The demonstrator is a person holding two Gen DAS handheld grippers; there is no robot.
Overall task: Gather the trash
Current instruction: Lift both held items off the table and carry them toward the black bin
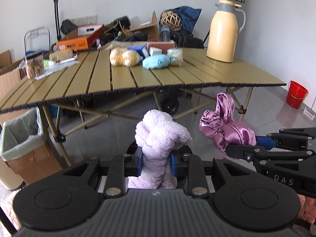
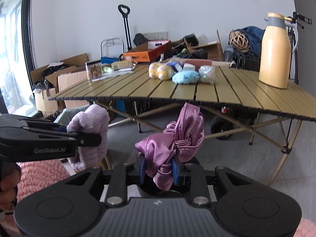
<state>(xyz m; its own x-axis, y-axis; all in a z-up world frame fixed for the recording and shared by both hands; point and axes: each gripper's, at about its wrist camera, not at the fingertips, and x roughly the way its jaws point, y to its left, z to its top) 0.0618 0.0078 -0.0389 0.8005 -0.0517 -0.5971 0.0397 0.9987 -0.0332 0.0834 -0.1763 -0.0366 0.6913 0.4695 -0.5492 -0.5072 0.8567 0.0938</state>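
My left gripper point(image 1: 157, 163) is shut on a fluffy lilac cloth point(image 1: 160, 138), held in the air in front of the slatted table point(image 1: 118, 79). In the right wrist view the same lilac cloth point(image 2: 88, 130) hangs at the left, pinched in the left gripper point(image 2: 79, 136). My right gripper point(image 2: 158, 170) is shut on a bunched pink satin cloth point(image 2: 173, 142), which also shows at the right of the left wrist view as the satin cloth point(image 1: 225, 126) beside the right gripper point(image 1: 254, 144). A cardboard bin with a pale green liner point(image 1: 21, 138) stands under the table's left end.
On the table lie a yellow plush toy point(image 1: 123, 56), a blue plush toy point(image 1: 156, 61), small boxes, a clear jar point(image 1: 34, 65) and a tall cream thermos point(image 1: 224, 31). A red bucket point(image 1: 296, 94) sits on the floor at right. Boxes and a cart crowd the wall behind.
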